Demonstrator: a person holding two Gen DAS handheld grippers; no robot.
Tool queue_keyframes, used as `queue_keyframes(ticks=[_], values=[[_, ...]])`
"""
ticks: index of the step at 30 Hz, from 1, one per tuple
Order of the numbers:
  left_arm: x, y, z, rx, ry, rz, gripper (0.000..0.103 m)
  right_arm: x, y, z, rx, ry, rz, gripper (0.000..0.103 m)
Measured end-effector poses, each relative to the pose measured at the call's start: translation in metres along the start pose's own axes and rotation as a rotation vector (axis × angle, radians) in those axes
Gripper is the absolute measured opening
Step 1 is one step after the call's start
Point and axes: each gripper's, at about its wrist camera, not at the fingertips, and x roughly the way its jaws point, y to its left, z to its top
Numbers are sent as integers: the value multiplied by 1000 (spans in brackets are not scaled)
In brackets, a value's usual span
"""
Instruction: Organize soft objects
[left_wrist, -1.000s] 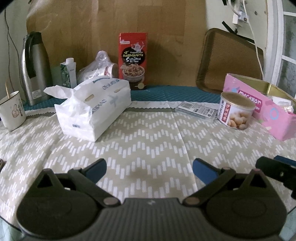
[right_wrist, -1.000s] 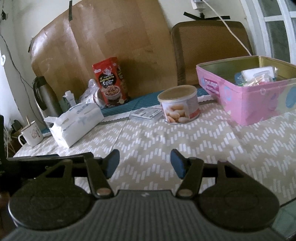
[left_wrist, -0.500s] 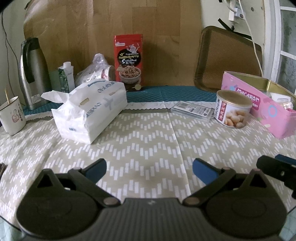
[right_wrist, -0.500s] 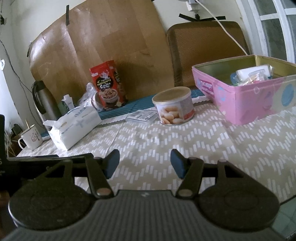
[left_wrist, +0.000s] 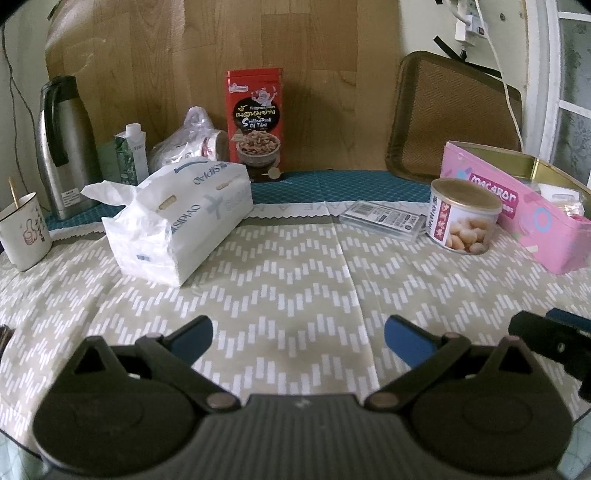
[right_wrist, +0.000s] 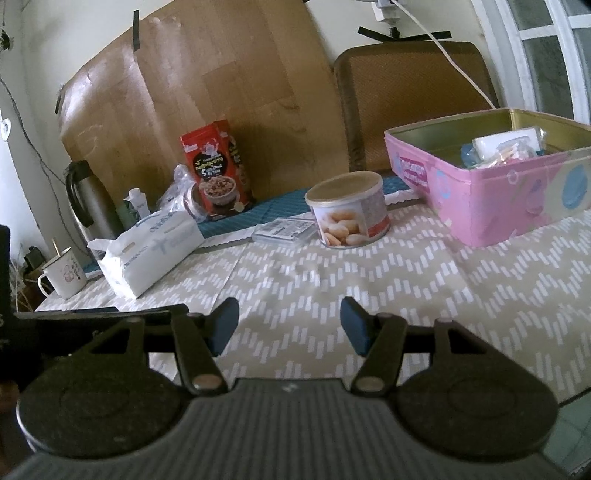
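A soft white tissue pack (left_wrist: 177, 218) lies on the chevron tablecloth at the left, a tissue sticking out of its near end; it also shows in the right wrist view (right_wrist: 151, 251). My left gripper (left_wrist: 297, 338) is open and empty, hovering over the cloth well short of the pack. My right gripper (right_wrist: 290, 325) is open and empty, over the cloth near the front edge. A pink macaron tin (right_wrist: 491, 184) stands open at the right with small packets inside; it also shows in the left wrist view (left_wrist: 517, 206).
A round nut can (left_wrist: 461, 216) and a flat clear case (left_wrist: 384, 219) sit left of the tin. A red snack box (left_wrist: 255, 123), plastic bag (left_wrist: 188, 142), carton (left_wrist: 129, 153), steel flask (left_wrist: 62, 144) and mug (left_wrist: 24, 230) line the back and left. A chair back (right_wrist: 413, 96) stands behind.
Both grippers have drawn back and risen slightly, so the table objects look a little farther and lower. The jaws stay open. Nothing on the table has moved.
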Motion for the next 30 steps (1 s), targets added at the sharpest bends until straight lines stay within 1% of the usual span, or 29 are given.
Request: queue_keyframes(ticks=[7, 12, 15, 20, 23, 25, 26, 27, 29, 30], values=[[3, 8, 1, -12, 2, 5, 103, 3, 4, 1, -24, 14, 23, 62], [8, 24, 2, -45, -7, 10, 103, 8, 9, 4, -59, 22, 52, 50], [12, 32, 3, -60, -13, 13, 103, 14, 11, 7, -75, 39, 62, 45], [24, 37, 2, -56, -11, 35, 103, 25, 17, 25, -132, 46, 78, 45], [29, 42, 0, -73, -4, 19, 103, 47, 17, 53, -231, 66, 114, 45], [33, 45, -1, -89, 13, 5, 103, 71, 26, 78, -317, 86, 132, 49], [35, 48, -1, -100, 21, -7, 103, 88, 32, 91, -362, 116, 143, 55], [36, 49, -1, -111, 23, -11, 103, 108, 38, 104, -403, 163, 153, 57], [35, 50, -2, -122, 18, -14, 103, 144, 45, 118, -461, 267, 161, 58], [35, 50, -2, -124, 15, -19, 103, 162, 48, 123, -485, 308, 143, 58]])
